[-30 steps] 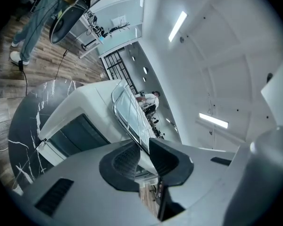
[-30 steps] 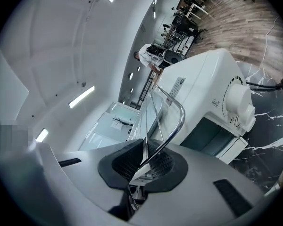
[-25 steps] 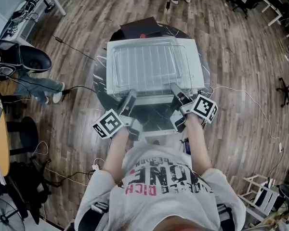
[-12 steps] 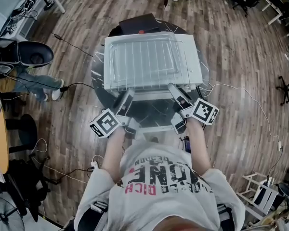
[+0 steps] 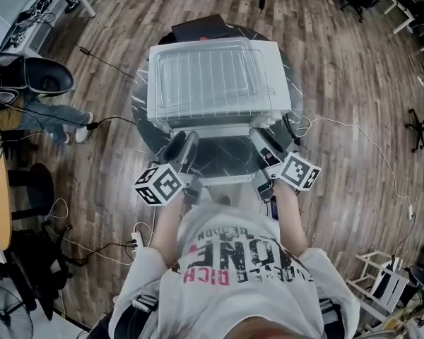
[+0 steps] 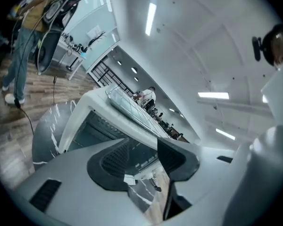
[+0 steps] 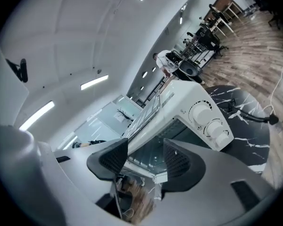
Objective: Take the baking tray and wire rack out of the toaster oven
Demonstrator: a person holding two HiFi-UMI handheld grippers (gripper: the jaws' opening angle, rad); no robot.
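Both grippers had drawn back from the oven's roof toward the person, and their jaws had just been opening. In the head view, the left gripper (image 5: 182, 147) and the right gripper (image 5: 263, 143) hung above the lowered glass door (image 5: 222, 157), clear of the white toaster oven (image 5: 275, 76) on its dark round table (image 5: 143, 122). The baking tray (image 5: 156, 83) lay on the oven's roof with the wire rack (image 5: 208, 76) over it, and neither gripper touched them. In the left gripper view, the jaws stood apart with nothing between the pads. Beyond them were the open oven mouth and the tray and rack on top. In the right gripper view, the jaws were likewise spread and empty, facing the oven's front beside its knobs (image 7: 212, 126).
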